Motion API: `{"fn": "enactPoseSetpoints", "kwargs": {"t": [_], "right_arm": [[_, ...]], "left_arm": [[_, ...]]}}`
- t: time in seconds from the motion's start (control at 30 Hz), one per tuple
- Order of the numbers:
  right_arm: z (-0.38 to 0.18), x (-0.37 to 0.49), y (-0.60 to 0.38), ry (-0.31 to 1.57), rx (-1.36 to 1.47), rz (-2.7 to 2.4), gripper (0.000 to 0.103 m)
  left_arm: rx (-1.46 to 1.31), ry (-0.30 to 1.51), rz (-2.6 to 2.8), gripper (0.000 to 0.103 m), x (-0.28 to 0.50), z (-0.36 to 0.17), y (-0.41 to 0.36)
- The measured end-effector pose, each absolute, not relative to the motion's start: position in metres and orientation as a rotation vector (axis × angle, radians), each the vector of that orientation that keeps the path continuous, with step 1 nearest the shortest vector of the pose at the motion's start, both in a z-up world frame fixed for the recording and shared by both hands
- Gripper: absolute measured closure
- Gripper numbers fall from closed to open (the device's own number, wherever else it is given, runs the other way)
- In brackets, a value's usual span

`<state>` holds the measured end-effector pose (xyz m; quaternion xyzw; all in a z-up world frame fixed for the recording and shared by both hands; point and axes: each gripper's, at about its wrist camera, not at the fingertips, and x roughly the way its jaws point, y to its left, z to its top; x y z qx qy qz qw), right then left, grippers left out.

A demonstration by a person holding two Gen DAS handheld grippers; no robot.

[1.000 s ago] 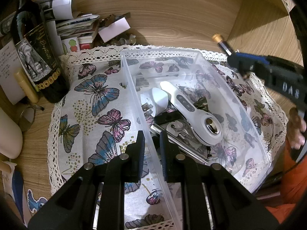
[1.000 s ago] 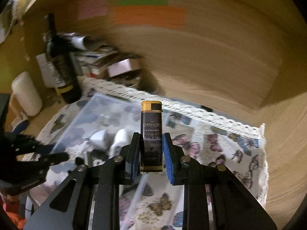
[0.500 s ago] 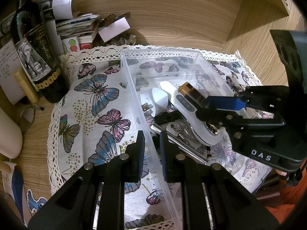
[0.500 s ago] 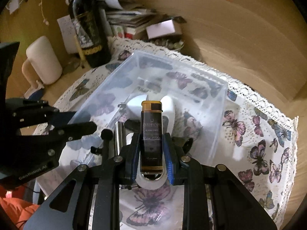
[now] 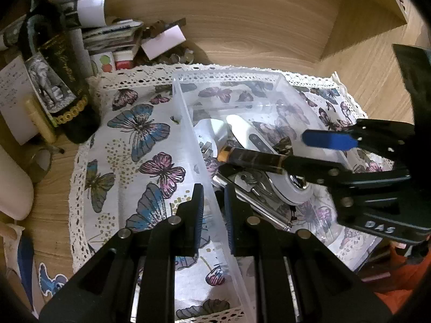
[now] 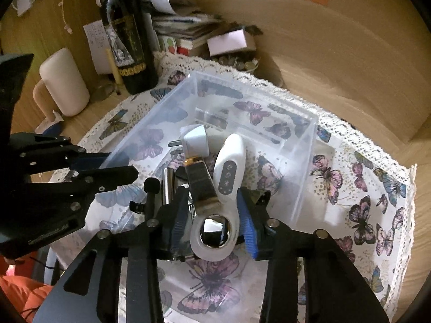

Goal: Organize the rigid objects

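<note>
A clear plastic bin (image 5: 188, 113) (image 6: 301, 167) stands on a butterfly cloth. It holds a white handheld device (image 6: 229, 172) (image 5: 250, 137), a white plug adapter (image 6: 195, 140), keys and metal pieces (image 5: 256, 188). My left gripper (image 5: 212, 202) is shut on the bin's near wall. My right gripper (image 6: 212, 212) (image 5: 304, 148) is open inside the bin. A black and gold lighter (image 6: 200, 180) (image 5: 253, 158) lies loose between its fingers, tilted, on the items in the bin.
A dark wine bottle (image 5: 59, 80) (image 6: 129, 40), papers and a small box (image 5: 164, 40) crowd the back left. A cream cylinder (image 6: 64, 80) stands at the left. Wooden walls close in behind and to the right. The cloth (image 5: 129, 161) spreads left of the bin.
My right gripper moved down into the bin with the lighter, then opened. The lighter now lies tilted on the items. The left gripper has not moved.
</note>
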<state>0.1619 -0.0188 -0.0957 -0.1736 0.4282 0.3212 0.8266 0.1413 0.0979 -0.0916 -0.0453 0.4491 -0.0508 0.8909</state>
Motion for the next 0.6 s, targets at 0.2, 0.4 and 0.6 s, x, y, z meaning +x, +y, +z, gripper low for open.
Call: {"fn": "enactPoseSetpoints", "kwargs": {"t": [0.2, 0.4, 0.6], "right_arm": [[-0.068, 0.149, -0.039, 0.810, -0.319, 0.662, 0.056], [-0.042, 0.127, -0.066, 0.677, -0.262, 0.615, 0.028], [-0.023, 0.099, -0.092, 0.551, -0.219, 0.568, 0.014]], "left_arm": [[-0.074, 0.854, -0.062, 0.089, 0.126, -0.070, 0.095], [-0.062, 0.735, -0.050, 0.060, 0.104, -0.044, 0.084], [-0.040, 0.569, -0.019, 0.028, 0.071, -0.020, 0.067]]}}
